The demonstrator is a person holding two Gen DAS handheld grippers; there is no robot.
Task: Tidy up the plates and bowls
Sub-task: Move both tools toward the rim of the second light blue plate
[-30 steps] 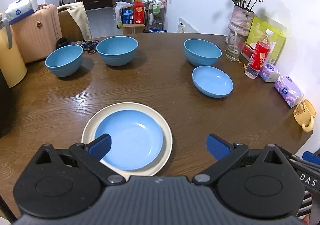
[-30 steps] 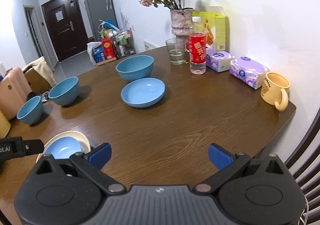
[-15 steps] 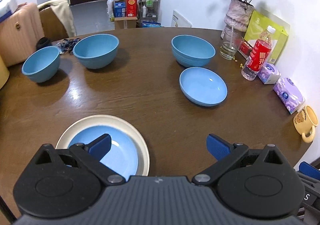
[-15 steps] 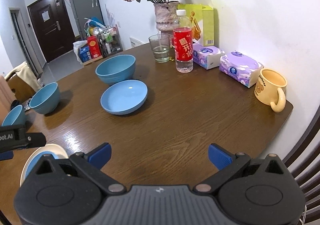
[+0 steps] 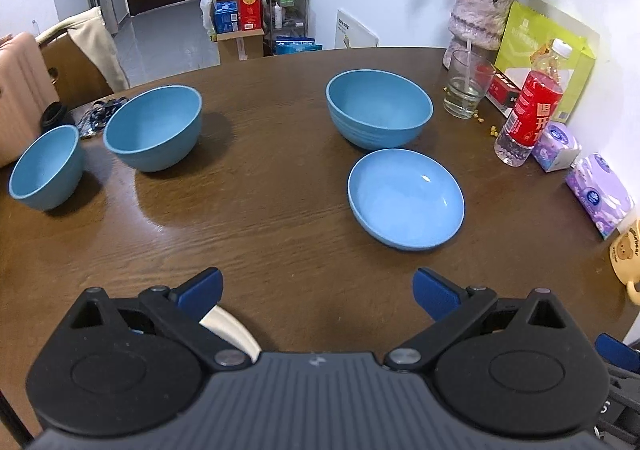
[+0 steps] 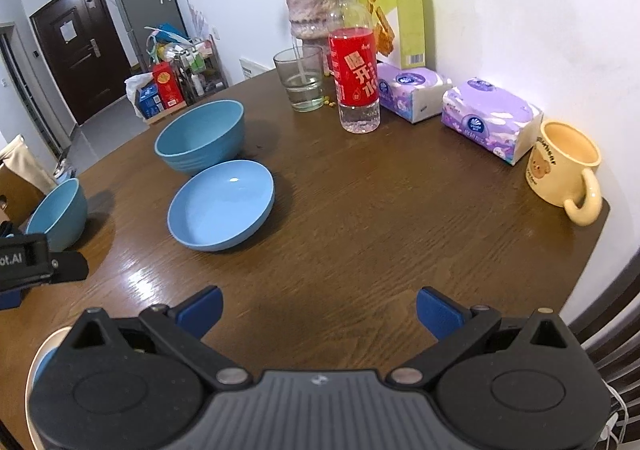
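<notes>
Through the left wrist view: fingers of the left gripper [image 5: 316, 286] spread wide with nothing between them, now carried rightward and forward over the desk [image 5: 280, 217], so that the cream plate [image 5: 230, 328] with its blue plate on top, a second ago full in view, shrinks to a sliver under the left finger. Ahead, dead in line, the shallow blue dish [image 5: 406, 197], touching or almost touching the ribbed blue bowl [image 5: 378, 111] behind it; off to the left, the middle blue bowl [image 5: 154, 127] and the small blue bowl [image 5: 44, 165], just beside each other. Through the right wrist view: fingers of the right gripper [image 6: 318, 308] likewise wide apart and empty, drawn closer to the same shallow dish than a second ago, with the cream plate's edge at lower left. Seemingly one stack settled and left behind, the shallow dish next in turn, all three bowls not yet nested. Beyond, water bottle [image 6: 356, 61] and yellow mug [image 6: 566, 165], clear of the work.
</notes>
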